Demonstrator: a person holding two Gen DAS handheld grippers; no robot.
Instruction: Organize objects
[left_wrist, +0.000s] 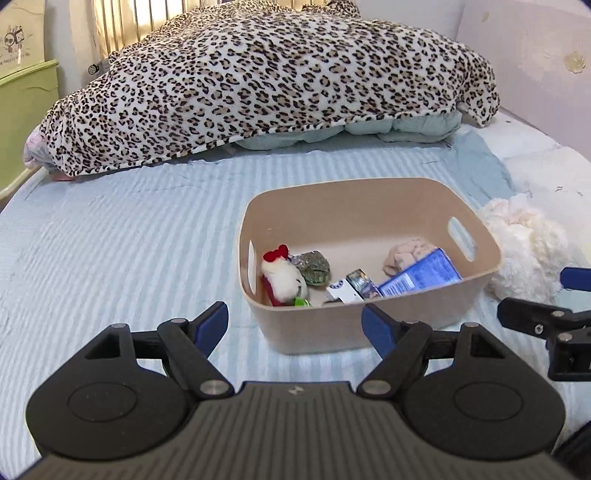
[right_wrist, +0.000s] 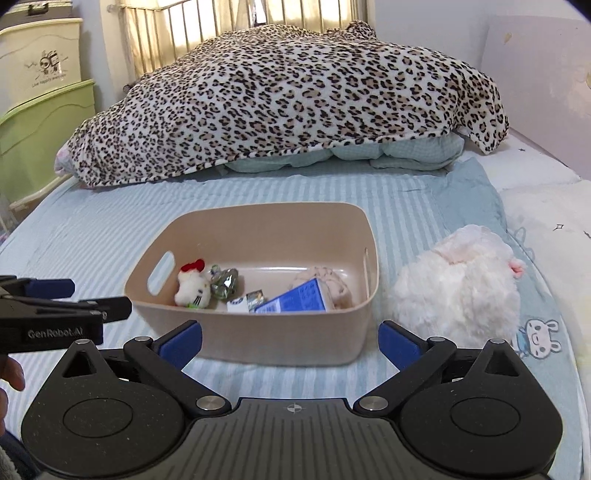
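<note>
A beige basket (left_wrist: 369, 199) (right_wrist: 258, 343) stands on the striped bed. Inside lie a white plush cat with a red bow (left_wrist: 282, 275) (right_wrist: 192, 286), a green crumpled wrapper (left_wrist: 314, 267) (right_wrist: 223, 282), a small carton (left_wrist: 345, 290) (right_wrist: 236, 304), a blue box (left_wrist: 424, 275) (right_wrist: 295, 299) and a pink cloth (left_wrist: 406, 254) (right_wrist: 325, 277). A white fluffy plush (left_wrist: 524, 251) (right_wrist: 458, 280) lies right of the basket. My left gripper (left_wrist: 295, 325) is open and empty before the basket. My right gripper (right_wrist: 290, 343) is open and empty, also before it.
A leopard-print blanket (left_wrist: 266, 81) (right_wrist: 288, 96) covers bedding at the back. Green and cream drawers (right_wrist: 40, 110) stand left of the bed. A wall (right_wrist: 539, 81) runs along the right. The other gripper shows at the edge of each wrist view (left_wrist: 546, 317) (right_wrist: 55, 306).
</note>
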